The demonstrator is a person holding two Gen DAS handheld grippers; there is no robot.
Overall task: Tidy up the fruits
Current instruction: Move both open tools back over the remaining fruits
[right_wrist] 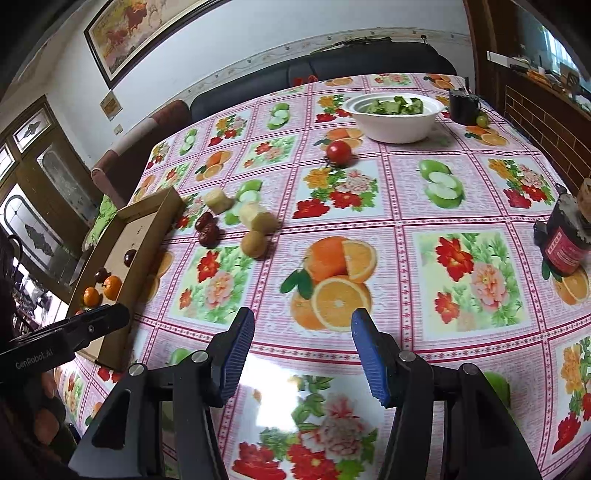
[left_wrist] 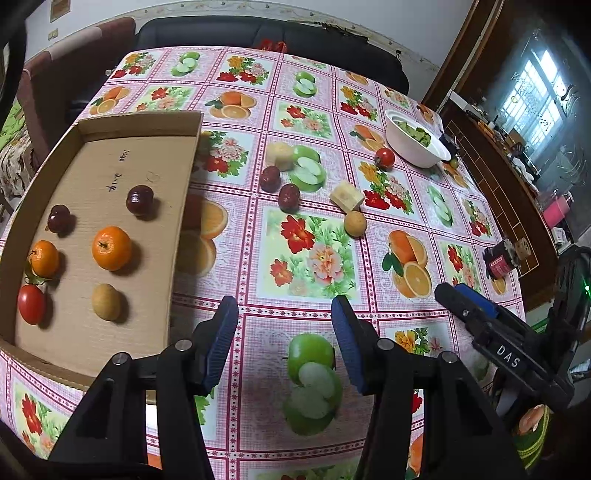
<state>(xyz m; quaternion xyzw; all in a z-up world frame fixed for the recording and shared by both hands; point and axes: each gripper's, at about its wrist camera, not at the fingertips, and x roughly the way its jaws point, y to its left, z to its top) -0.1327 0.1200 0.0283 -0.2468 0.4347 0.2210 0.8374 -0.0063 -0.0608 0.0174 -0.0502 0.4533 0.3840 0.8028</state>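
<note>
Above tablecloth (left_wrist: pixel 306 236), both grippers agape, empty

Floral and fruit-printed tablecloth (right_wrist: pixel 424 192) spread over the table, white bowl (right_wrist: pixel 397 123) of green leaves set at the far side, dark jar with red label (right_wrist: pixel 565 247) stood near the right edge, black sofa (left_wrist: pixel 258 35) seen beyond, framed painting (right_wrist: pixel 144 29) hung on the wall

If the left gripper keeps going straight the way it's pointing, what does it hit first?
Probably the bare tablecloth. The open left gripper has no fruit close ahead; the brown fruit lies further on, slightly right. Depth is unclear.
</note>
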